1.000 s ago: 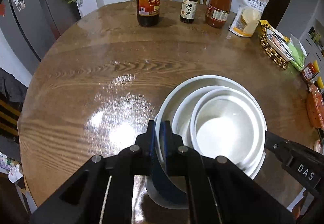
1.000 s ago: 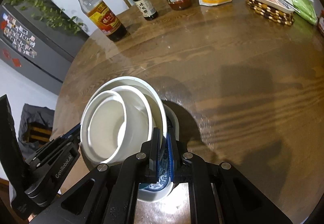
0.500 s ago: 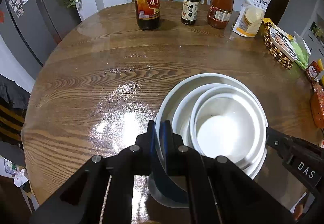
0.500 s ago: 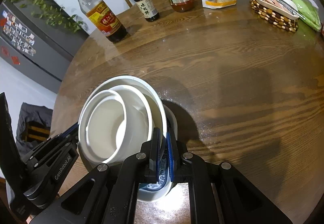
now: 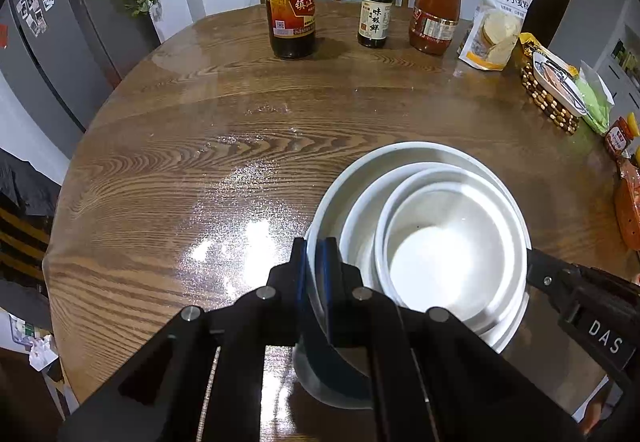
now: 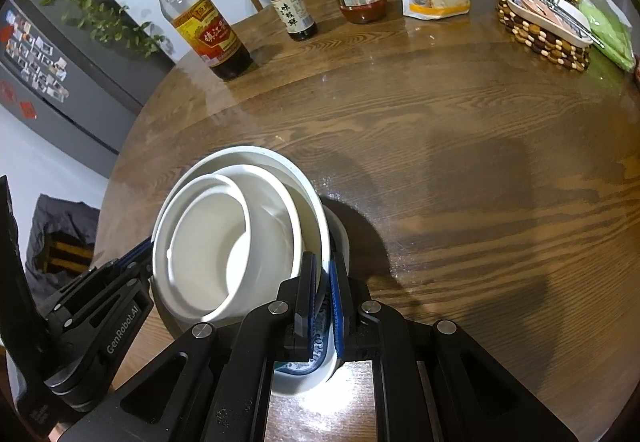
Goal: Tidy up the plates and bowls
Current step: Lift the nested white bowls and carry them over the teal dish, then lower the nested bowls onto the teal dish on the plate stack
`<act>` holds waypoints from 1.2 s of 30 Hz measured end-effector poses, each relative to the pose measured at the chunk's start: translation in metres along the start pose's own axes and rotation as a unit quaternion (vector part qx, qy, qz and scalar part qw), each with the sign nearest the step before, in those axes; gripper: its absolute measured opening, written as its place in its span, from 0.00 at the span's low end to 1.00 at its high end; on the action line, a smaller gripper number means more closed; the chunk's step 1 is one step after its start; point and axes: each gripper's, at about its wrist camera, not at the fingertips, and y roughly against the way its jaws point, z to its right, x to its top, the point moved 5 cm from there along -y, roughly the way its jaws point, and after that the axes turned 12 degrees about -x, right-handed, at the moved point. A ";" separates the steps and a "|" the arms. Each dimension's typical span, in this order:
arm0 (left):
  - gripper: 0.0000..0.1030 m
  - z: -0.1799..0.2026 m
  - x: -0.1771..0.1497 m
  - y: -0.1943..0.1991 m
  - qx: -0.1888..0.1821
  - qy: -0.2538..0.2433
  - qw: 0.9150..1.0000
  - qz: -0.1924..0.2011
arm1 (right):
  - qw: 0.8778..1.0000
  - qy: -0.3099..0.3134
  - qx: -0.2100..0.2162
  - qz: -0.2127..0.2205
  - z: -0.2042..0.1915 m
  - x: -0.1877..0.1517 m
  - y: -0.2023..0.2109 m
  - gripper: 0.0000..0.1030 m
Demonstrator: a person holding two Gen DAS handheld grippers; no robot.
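A stack of three nested white bowls (image 5: 448,250) is near the table's front edge. The largest bowl (image 6: 256,158) is blue on its outside. My left gripper (image 5: 316,262) is shut on that bowl's left rim. My right gripper (image 6: 323,278) is shut on the opposite rim, and its black finger shows in the left wrist view (image 5: 538,270). The left gripper (image 6: 136,262) appears at the stack's left in the right wrist view. Under the stack lies a white dish (image 5: 514,326); I cannot tell whether the stack touches it.
The round wooden table (image 5: 200,170) carries a vinegar bottle (image 5: 291,2), a small dark sauce bottle (image 5: 376,2), a red sauce bottle (image 5: 436,10), a snack bag (image 5: 500,26) and a beaded basket (image 5: 552,98) along its far and right sides. Chairs stand behind.
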 end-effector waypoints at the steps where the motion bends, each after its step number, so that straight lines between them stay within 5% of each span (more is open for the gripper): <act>1: 0.04 0.000 0.000 0.000 0.000 0.000 1.000 0.000 | 1.000 0.001 0.000 -0.001 0.000 0.000 0.000 0.11; 36: 0.06 -0.001 -0.001 0.000 0.010 -0.004 1.000 -0.009 | 0.999 0.029 -0.029 -0.014 -0.006 0.004 0.000 0.11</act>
